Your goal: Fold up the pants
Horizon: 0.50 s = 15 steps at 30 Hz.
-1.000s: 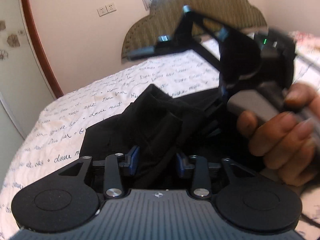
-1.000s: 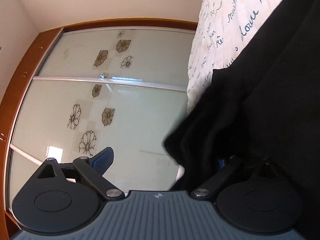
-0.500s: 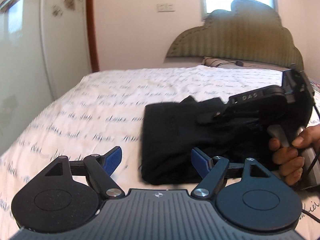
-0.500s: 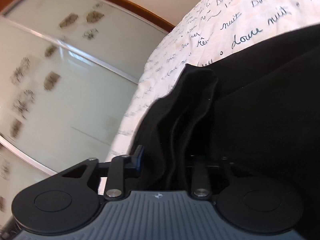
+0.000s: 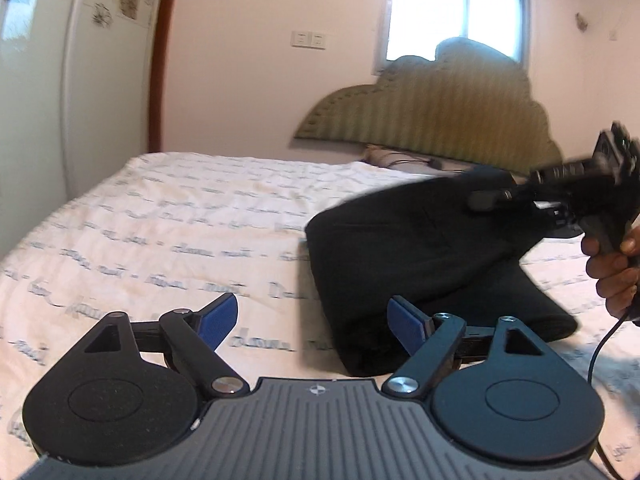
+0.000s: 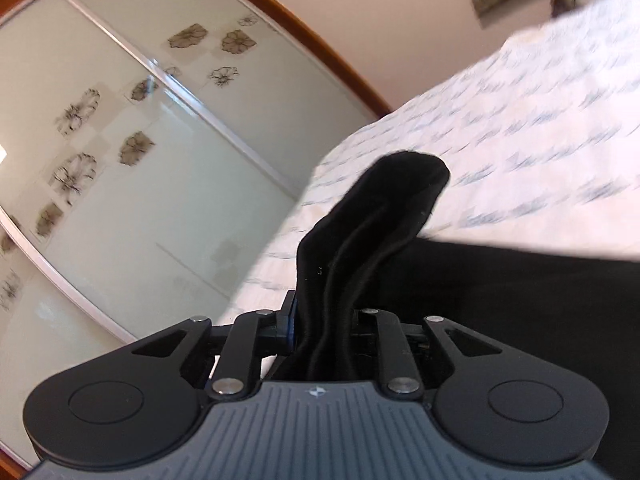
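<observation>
From the left wrist we look low and level across the bed [image 5: 168, 216] toward the headboard [image 5: 432, 120], while the right wrist view, close and tilted, faces the wardrobe [image 6: 132, 168]; both share the pants [image 5: 404, 252].

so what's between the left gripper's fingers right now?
Only bare bedsheet, per the left wrist view; the left gripper is open, with the pants beside its right finger.

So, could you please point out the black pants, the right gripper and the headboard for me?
black pants [image 5: 408, 256], left wrist view, on the flat folded top layer.
right gripper [image 6: 322, 330], right wrist view, at the bunched fabric between its jaws.
headboard [image 5: 440, 120], left wrist view, on its ribbed centre.
</observation>
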### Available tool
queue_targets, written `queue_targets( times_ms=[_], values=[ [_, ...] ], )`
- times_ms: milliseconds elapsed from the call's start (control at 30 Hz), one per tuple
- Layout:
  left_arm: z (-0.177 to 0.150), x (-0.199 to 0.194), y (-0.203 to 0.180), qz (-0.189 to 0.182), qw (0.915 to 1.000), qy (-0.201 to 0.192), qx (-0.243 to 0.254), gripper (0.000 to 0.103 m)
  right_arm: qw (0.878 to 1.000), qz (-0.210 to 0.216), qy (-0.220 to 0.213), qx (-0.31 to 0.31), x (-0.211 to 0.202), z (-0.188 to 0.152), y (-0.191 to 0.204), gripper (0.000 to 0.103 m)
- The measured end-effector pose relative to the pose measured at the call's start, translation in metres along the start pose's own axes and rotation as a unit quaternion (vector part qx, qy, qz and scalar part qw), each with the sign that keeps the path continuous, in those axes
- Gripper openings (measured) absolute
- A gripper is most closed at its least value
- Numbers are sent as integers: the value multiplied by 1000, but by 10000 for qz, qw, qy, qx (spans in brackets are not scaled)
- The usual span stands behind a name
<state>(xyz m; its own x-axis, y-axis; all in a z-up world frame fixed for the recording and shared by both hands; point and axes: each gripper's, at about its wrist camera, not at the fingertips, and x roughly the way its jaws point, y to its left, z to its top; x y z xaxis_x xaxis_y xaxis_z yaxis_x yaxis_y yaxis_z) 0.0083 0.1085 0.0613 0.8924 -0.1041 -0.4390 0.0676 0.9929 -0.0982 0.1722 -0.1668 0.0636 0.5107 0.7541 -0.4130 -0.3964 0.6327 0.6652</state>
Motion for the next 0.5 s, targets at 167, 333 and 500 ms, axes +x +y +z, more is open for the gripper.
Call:
queue_targets(
  times_ms=[167,333,500],
  values=[
    [-1,9,-19,-323,9991,77,266,85,9928,-1093,160,471,-36,-18,-66,18],
    [-3,25,-44,-536,9959,239,689,85,9932,-1075,56,453,-49,-21,-68,18],
    [-13,41,-57,-650,9943,448,717,85,9912,-1259,241,331,-46,-18,-68,21]
  ],
)
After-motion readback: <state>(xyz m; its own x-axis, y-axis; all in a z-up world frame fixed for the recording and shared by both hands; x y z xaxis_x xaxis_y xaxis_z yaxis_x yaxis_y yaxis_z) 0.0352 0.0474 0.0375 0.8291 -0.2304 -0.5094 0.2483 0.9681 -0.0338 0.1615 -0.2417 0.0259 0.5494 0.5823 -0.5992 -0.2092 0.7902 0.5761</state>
